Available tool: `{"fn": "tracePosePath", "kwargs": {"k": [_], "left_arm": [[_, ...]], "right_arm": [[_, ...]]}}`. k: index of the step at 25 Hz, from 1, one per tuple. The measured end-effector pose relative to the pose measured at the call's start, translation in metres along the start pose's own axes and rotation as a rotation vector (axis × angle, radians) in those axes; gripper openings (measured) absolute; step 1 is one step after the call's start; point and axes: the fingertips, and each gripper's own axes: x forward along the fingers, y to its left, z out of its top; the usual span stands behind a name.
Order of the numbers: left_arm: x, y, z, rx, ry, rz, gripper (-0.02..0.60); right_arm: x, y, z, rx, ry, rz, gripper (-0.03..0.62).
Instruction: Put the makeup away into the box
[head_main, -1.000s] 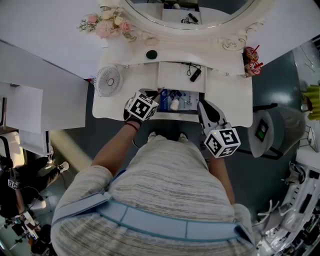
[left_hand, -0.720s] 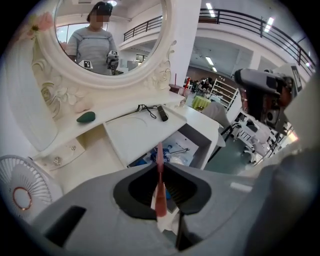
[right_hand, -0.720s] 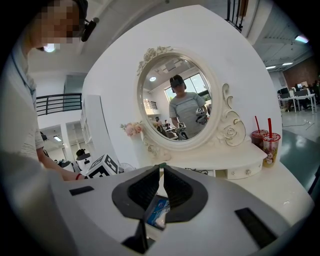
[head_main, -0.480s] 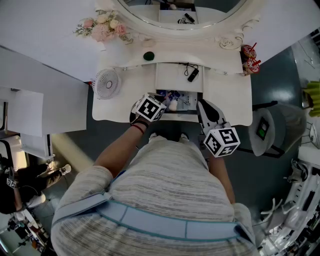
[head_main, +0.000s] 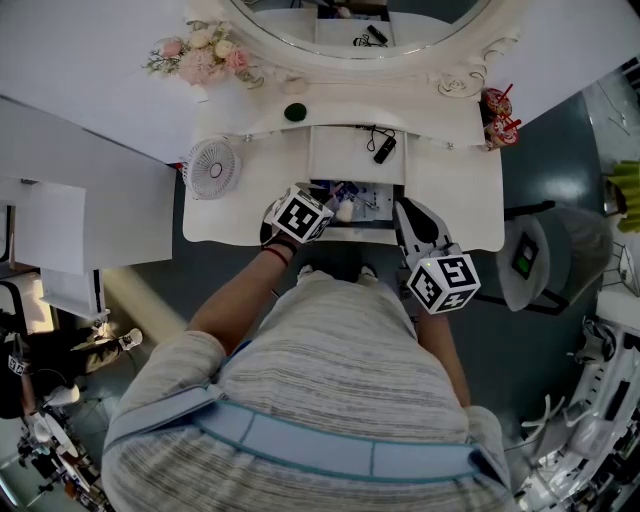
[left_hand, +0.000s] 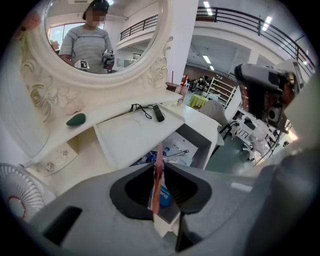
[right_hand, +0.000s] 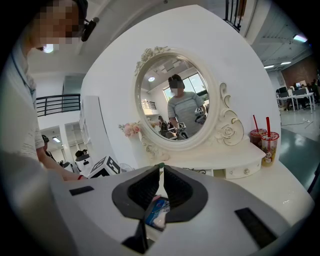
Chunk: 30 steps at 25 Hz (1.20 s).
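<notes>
1 thin pink strip (left_hand: 158, 186), maybe sachet, pinched in left gripper (left_hand: 161, 169) above box (left_hand: 199, 141); right gripper (right_hand: 160, 171) closed, empty.

A small fan (head_main: 212, 167) is standing by the bench's (head_main: 462, 212) left edge; pink flowers (head_main: 196, 55) are sitting at its back-left corner, two drinks (head_main: 497, 118) at back-right.
</notes>
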Motion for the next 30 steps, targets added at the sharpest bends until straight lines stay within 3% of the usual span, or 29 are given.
{"fn": "tracePosePath", "kwargs": {"k": [1, 3, 5, 19, 30], "left_arm": [[0.001, -0.001, 0.001, 0.008, -0.002, -0.003, 0.065], [0.002, -0.003, 0.002, 0.018, -0.005, -0.008, 0.143], [0.002, -0.004, 0.003, 0.025, -0.009, -0.008, 0.156], [-0.006, -0.001, 0.008, 0.023, -0.04, 0.002, 0.156], [-0.039, -0.013, 0.03, 0.042, -0.217, -0.005, 0.137]], "right_arm": [[0.0, -0.001, 0.0, 0.0, 0.0, 0.0, 0.011], [0.0, -0.002, 0.0, 0.001, -0.001, 0.001, 0.011], [0.001, -0.002, 0.0, 0.002, -0.001, 0.002, 0.011], [0.001, 0.001, 0.001, -0.002, -0.001, 0.007, 0.011], [-0.002, 0.005, 0.007, -0.018, -0.011, 0.023, 0.011]]}}
